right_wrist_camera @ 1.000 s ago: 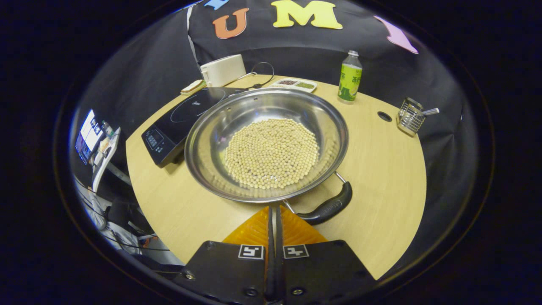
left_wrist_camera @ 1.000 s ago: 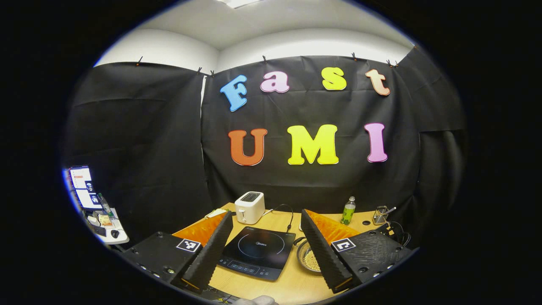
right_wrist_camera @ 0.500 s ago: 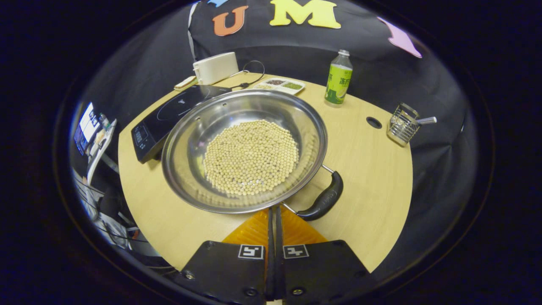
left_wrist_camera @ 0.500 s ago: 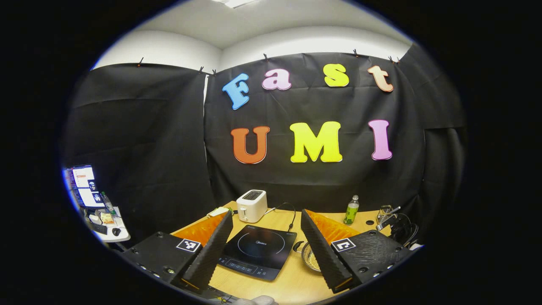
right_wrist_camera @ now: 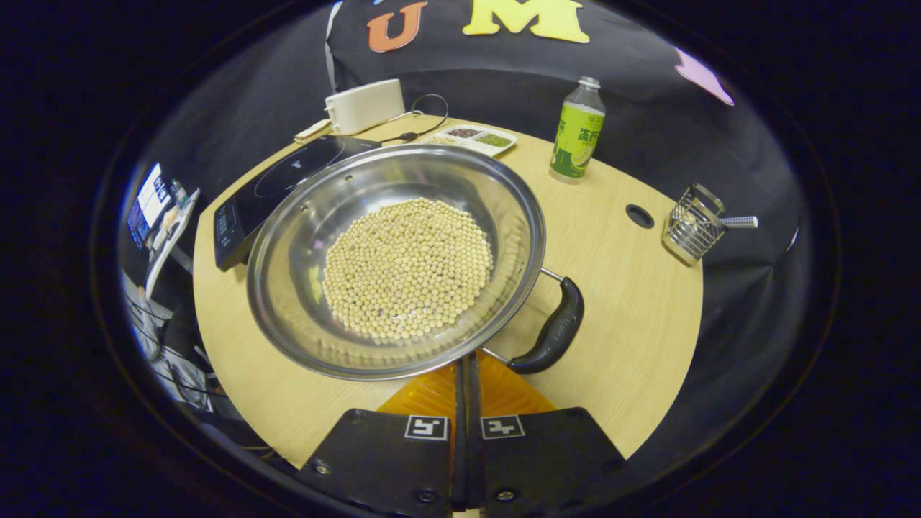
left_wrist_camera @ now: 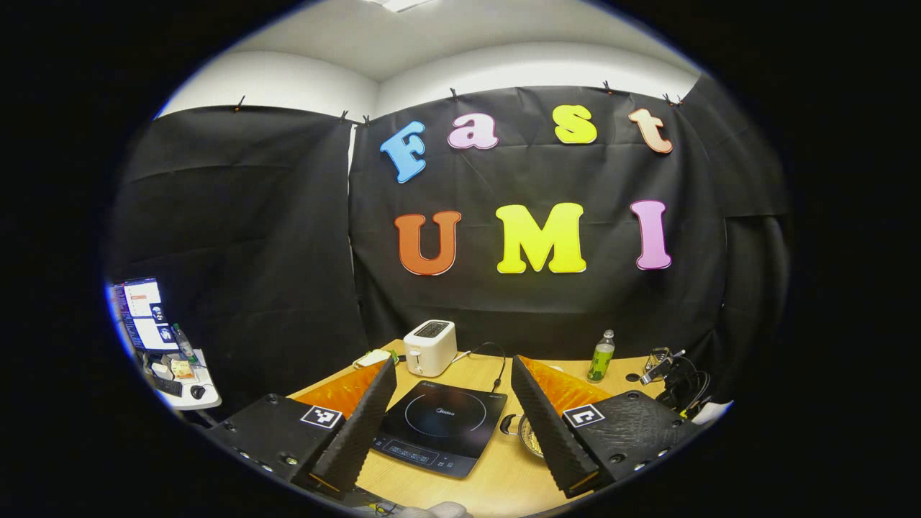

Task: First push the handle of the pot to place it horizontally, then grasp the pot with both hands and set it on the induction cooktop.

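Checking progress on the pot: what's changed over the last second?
The pot has turned, its black handle swinging from the near edge toward the right. The right gripper stays shut by the rim; the left gripper stays open above the cooktop.

pot (left_wrist_camera: 529, 436): mostly hidden behind the left gripper's finger (left_wrist_camera: 550, 432) at 5 o'clock
right gripper (right_wrist_camera: 464, 374): fingertips meet under the pot's rim, contact unclear
tray (right_wrist_camera: 469, 137): contents too small to identify

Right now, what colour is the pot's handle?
Black, on thin metal rods; the handle shows best in the right gripper view.
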A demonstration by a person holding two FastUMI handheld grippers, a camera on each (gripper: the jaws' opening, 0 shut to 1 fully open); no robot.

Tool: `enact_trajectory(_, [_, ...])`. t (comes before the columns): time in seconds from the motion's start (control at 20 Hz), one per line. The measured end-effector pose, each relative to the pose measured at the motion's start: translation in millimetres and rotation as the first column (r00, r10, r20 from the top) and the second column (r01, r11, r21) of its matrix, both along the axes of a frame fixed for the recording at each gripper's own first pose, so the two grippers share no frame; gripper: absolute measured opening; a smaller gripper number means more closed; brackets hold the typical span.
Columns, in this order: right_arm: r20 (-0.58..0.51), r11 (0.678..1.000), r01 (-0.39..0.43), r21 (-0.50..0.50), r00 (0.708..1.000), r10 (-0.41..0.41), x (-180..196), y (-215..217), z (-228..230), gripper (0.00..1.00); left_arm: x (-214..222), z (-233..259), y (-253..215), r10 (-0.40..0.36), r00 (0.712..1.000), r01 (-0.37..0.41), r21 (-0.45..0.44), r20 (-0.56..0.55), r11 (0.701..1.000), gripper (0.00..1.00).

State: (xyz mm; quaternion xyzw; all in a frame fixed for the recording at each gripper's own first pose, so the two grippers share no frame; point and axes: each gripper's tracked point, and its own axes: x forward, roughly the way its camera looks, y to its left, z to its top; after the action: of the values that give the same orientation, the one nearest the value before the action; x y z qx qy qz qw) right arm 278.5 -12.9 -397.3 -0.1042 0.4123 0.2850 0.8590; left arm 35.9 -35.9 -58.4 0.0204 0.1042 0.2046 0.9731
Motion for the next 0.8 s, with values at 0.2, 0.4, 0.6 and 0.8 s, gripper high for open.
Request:
enact_trajectory(0.2, [0.033, 1.000, -0.030, -0.004, 0.999, 0.030, 9.2, -3.9, 0.5, 0.00, -0.1, -3.1, 4.9, -0.017, 1.000, 0.017, -0.004, -0.010, 1.000, 0.95])
enact_trajectory(0.4, [0.019, 1.000, 0.020, 0.004, 1.000, -0.020, -6.0, -2.2, -2.0, 0.01, -1.2, -3.0, 12.3, -0.049, 0.999, 0.049, -0.006, -0.009, 0.999, 0.96])
enact_trajectory(0.6, [0.044, 0.993, 0.120, 0.010, 0.992, -0.121, -44.5, -3.7, 1.3, 0.04, -5.0, -3.2, 22.9, -0.105, 0.994, 0.105, -0.001, 0.006, 0.994, 0.96])
enact_trajectory(0.8, [0.059, 0.973, 0.219, 0.069, 0.973, -0.224, -95.2, 2.2, 25.7, 0.08, -12.3, -10.2, 38.1, -0.171, 0.985, 0.171, -0.025, 0.008, 0.985, 0.97])
